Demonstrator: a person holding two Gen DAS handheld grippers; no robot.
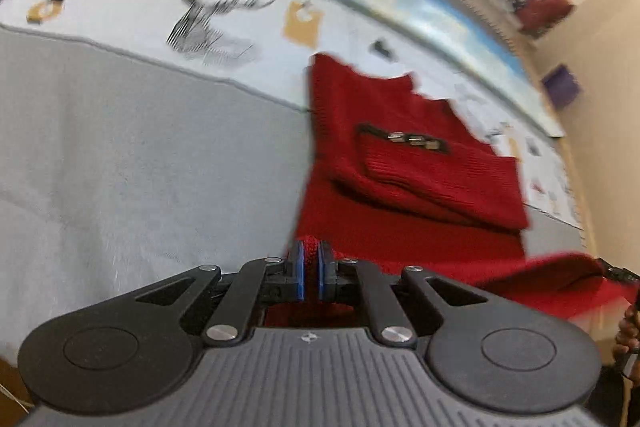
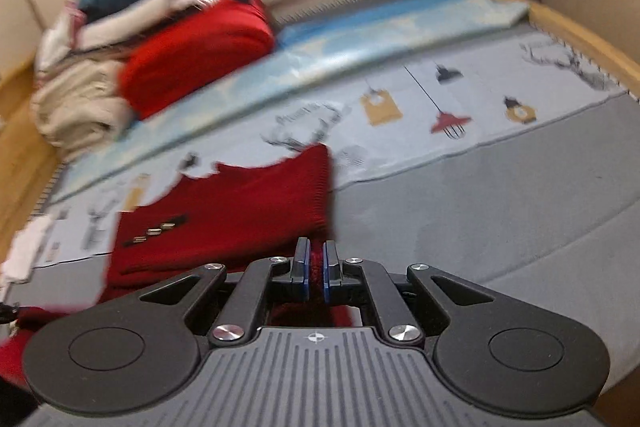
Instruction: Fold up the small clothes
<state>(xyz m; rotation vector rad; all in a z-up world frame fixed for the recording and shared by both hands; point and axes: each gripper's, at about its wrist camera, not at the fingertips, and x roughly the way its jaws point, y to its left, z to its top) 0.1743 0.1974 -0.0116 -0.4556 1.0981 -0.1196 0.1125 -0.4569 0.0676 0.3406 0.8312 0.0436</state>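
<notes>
Red knit is pinched between the blue pads of the left claw (image 1: 311,269), and the right claw (image 2: 316,273) is likewise closed on a fold of the same red sweater (image 1: 404,151). Its near hem is judged to be lifted by both corners so it can be carried over the body. The sweater, ribbed, with a small metal-trimmed detail, is spread on the bed (image 1: 120,155), partly over the printed strip towards the far edge.
</notes>
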